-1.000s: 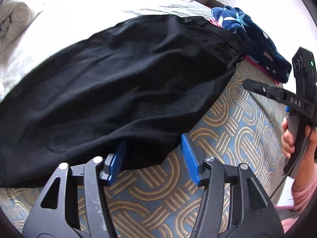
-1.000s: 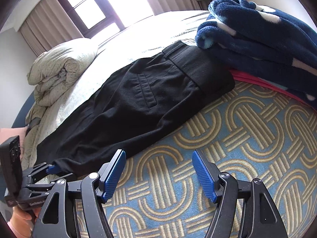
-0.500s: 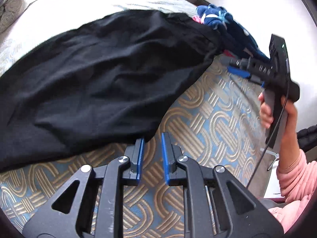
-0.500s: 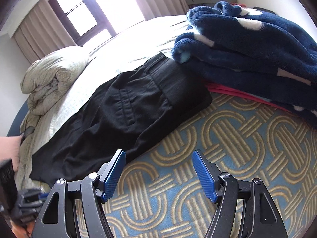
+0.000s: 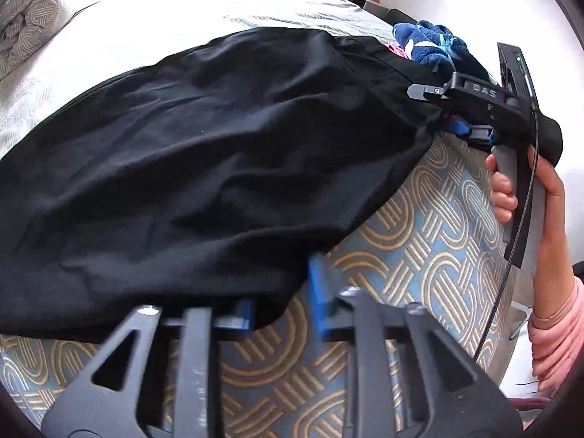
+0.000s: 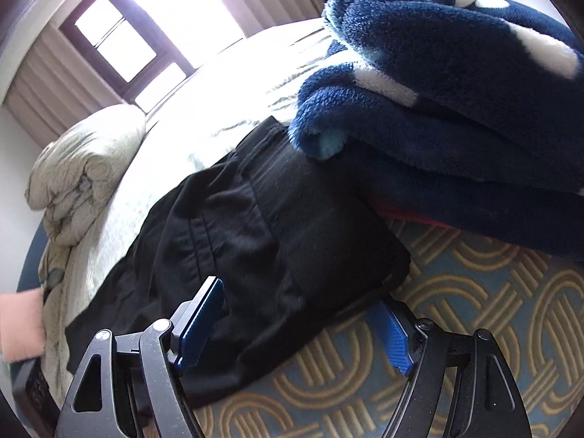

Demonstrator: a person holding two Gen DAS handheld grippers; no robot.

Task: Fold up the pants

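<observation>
The black fabric pants (image 5: 204, 153) lie stretched out along the near edge of the bed, partly on the blue bedspread with tan interlocking loops (image 5: 430, 241) and partly on the pale cream cover (image 5: 153, 11) behind it. Waistband end sits over on the right, butted up against the fluffy navy-and-white fleece blanket (image 6: 456, 84) that's folded in a stack; the leg end runs off to the left.

Left gripper (image 5: 281, 303) is at the near hem of the pants. Its blue pads have just been opening a little again after closing, and the gap between them is narrow. A flap of the black cloth hangs down right between them and covers most of the left pad, but the right pad looks clear of the fabric, so I wouldn't call it a grip, more like the cloth is sitting loosely in the slot.

Right gripper (image 6: 303, 328) is at the waistband corner, jaws standing wide. The left pad lies on top of the black cloth, the right pad is tucked just under the corner's edge, down on the patterned spread. So the corner is between the pads but they aren't squeezing it.

From the left camera you can see the person's right hand (image 5: 511, 197) wrapped around that gripper's handle, pink sleeve (image 5: 554, 332) below it. A rolled-up cream quilt (image 6: 84, 168) sits at the far left of the bed, under the window (image 6: 124, 47).
</observation>
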